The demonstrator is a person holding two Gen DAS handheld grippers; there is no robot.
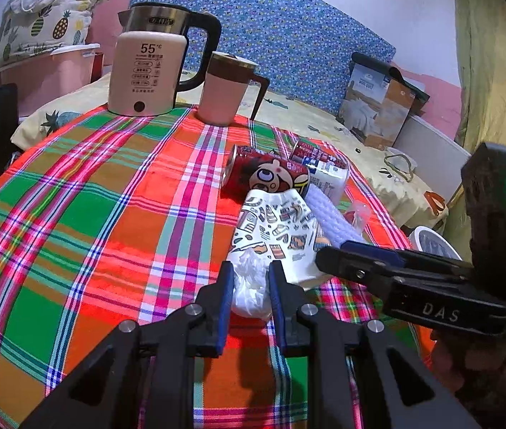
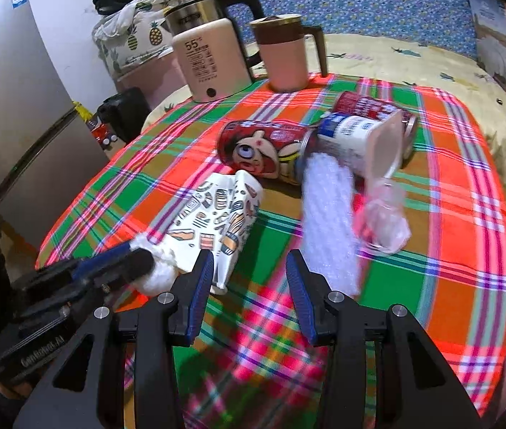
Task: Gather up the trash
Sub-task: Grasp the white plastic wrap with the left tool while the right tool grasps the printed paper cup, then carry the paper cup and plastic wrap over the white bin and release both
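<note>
A crushed patterned paper cup (image 1: 281, 228) (image 2: 213, 221) lies on the plaid tablecloth with white tissue (image 1: 251, 286) (image 2: 156, 275) spilling from its mouth. My left gripper (image 1: 251, 273) is shut on the tissue; it shows from the side in the right wrist view (image 2: 138, 264). Beyond lie a red cartoon can (image 1: 267, 175) (image 2: 263, 146), a second red can (image 2: 367, 105), a white yogurt cup (image 2: 356, 143), a white foam strip (image 1: 328, 214) (image 2: 328, 207) and a clear plastic wrapper (image 2: 385, 221). My right gripper (image 2: 249, 268) is open over the cloth between cup and foam strip, empty.
A cream kettle (image 1: 145, 71) (image 2: 210, 60) and a pink mug (image 1: 224, 89) (image 2: 288, 57) stand at the table's far side. A bed with a box (image 1: 378, 103) lies behind. A white round bin rim (image 1: 431, 243) sits off the table's right edge. A fridge (image 2: 13, 107) stands left.
</note>
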